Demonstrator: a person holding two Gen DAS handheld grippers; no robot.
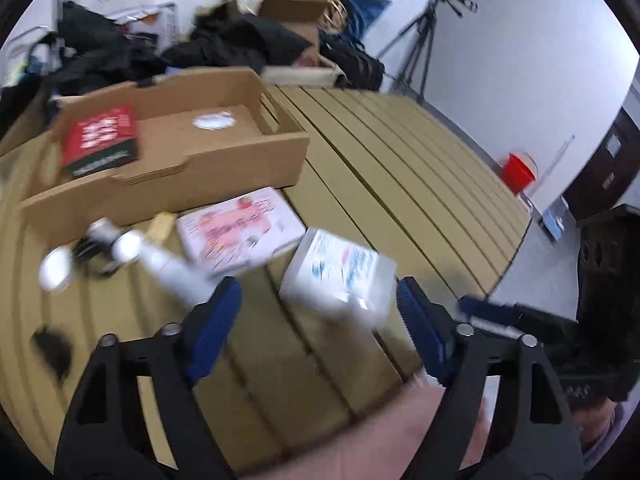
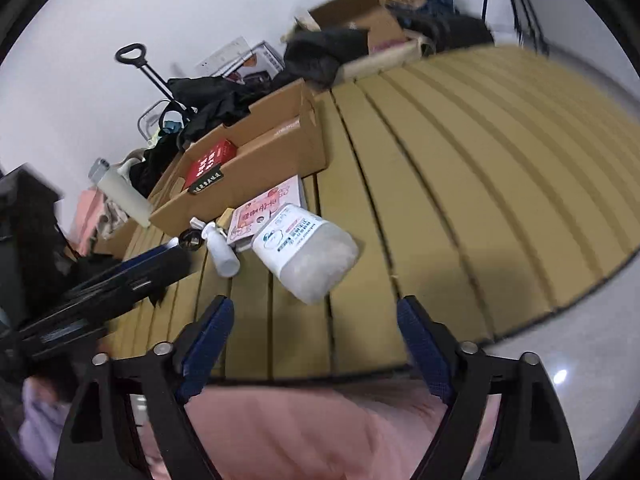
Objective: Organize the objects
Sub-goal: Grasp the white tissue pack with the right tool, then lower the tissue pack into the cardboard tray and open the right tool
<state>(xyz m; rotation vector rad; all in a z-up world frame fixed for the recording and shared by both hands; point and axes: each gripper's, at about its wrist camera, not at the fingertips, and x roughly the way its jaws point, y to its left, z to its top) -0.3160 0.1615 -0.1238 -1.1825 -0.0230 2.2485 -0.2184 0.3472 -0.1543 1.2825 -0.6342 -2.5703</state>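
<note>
An open cardboard tray [image 1: 208, 160] [image 2: 256, 176] sits on the slatted table and holds a red box [image 1: 100, 136] [image 2: 210, 162]. In front of it lie a pink-printed flat box [image 1: 240, 228] [image 2: 262, 210], a white wipes pack [image 1: 340, 276] [image 2: 308, 252], a white spray bottle [image 1: 168, 268] [image 2: 220, 250] and a small black item [image 1: 92, 252]. My left gripper [image 1: 320, 328] is open and empty, just short of the wipes pack. My right gripper [image 2: 316, 332] is open and empty, nearer the table's front edge. The other gripper shows at the left of the right wrist view [image 2: 100, 288].
The yellow slatted table [image 1: 400, 184] [image 2: 480, 184] stretches to the right. Dark clothes and boxes [image 1: 240, 40] pile at its far edge. A tripod [image 1: 424, 40] and a red bucket [image 1: 518, 170] stand on the floor. A white cylinder [image 2: 122, 194] lies left of the tray.
</note>
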